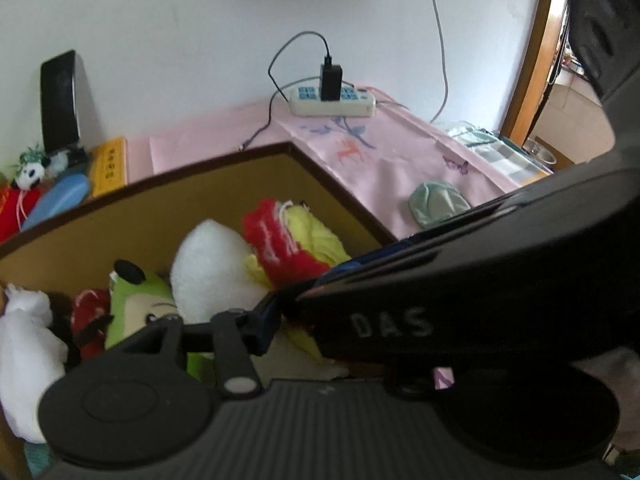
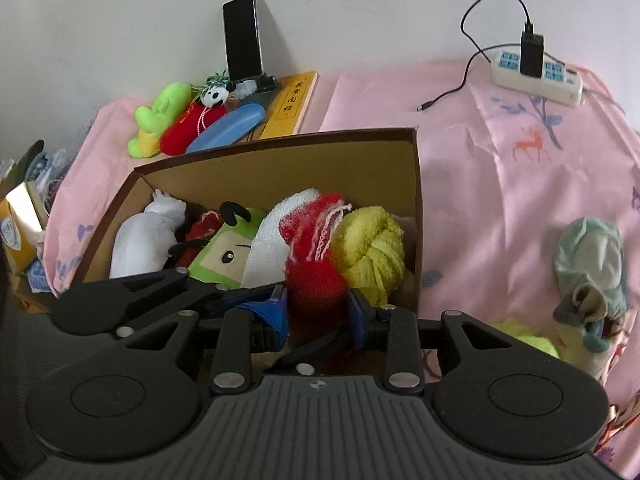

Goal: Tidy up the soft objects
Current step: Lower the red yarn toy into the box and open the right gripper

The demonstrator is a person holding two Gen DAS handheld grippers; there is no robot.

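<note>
A brown cardboard box (image 2: 280,168) sits on a pink cloth and holds several soft toys: a white plush (image 2: 144,236), a green plush (image 2: 224,248), a white towel-like piece (image 2: 272,236) and a yellow knot (image 2: 372,248). My right gripper (image 2: 318,312) is over the box's near edge, its blue pads shut on a red fuzzy toy (image 2: 316,264). In the left wrist view the same box (image 1: 224,176) and red toy (image 1: 276,240) show. My left gripper (image 1: 280,312) shows one blue pad; the right gripper's black body hides the other side.
Behind the box lie a green plush (image 2: 160,116), a red plush with a panda (image 2: 192,124), a blue case (image 2: 228,128), a yellow book (image 2: 290,104) and a propped phone (image 2: 242,40). A power strip (image 2: 536,76) sits back right. A teal soft item (image 2: 592,256) lies right.
</note>
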